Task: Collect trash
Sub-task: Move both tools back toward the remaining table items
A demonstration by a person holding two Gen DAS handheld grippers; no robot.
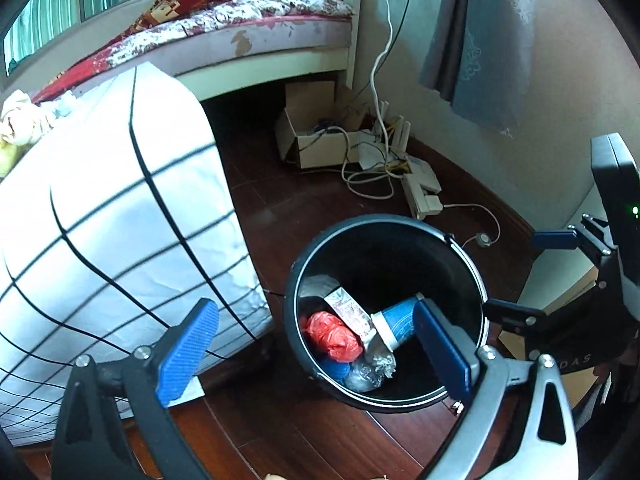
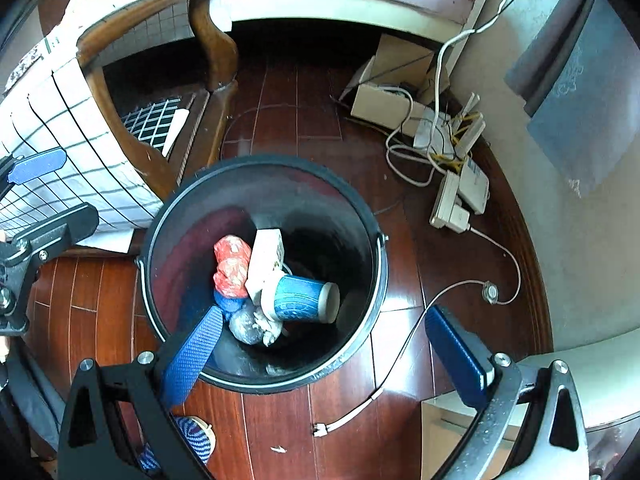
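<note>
**Ana:** Black and round, the plastic waste bucket (image 2: 264, 276) stands on the dark red wooden floor (image 2: 100, 292), just beside the table draped in a white cloth with a black grid (image 1: 120, 208). Inside lie a blue paper cup (image 2: 304, 298) on its side, a crumpled red plastic bag (image 2: 232, 266), a white printed carton (image 2: 266, 258), something blue and a clear crumpled wrapper (image 2: 246, 326).

**Ben:** And the tools?

**Ana:** The left gripper (image 1: 316, 354) hovers over the bucket's near rim, its blue pads spread wide, nothing between them. The right gripper (image 2: 324, 354) is likewise wide apart and empty above the rim.

**Ben:** What might go wrong?

**Ana:** I judge the bucket light; a finger catching its rim or wire handle could tip it and spill the rubbish. A thin white cable (image 2: 404, 348) runs on the floor right by the bucket and under the right gripper, so a low sweep could snag it and drag the white power strip (image 2: 452, 204) it leads to.

**Ben:** Anything unclear?

**Ana:** A pale scrap (image 2: 278, 449) lies on the floor near the camera; I cannot tell what it is. A blue striped object (image 2: 196, 436) is half hidden behind the right gripper's frame. The bucket's bottom is dark, so more could lie beneath the pile.
</note>
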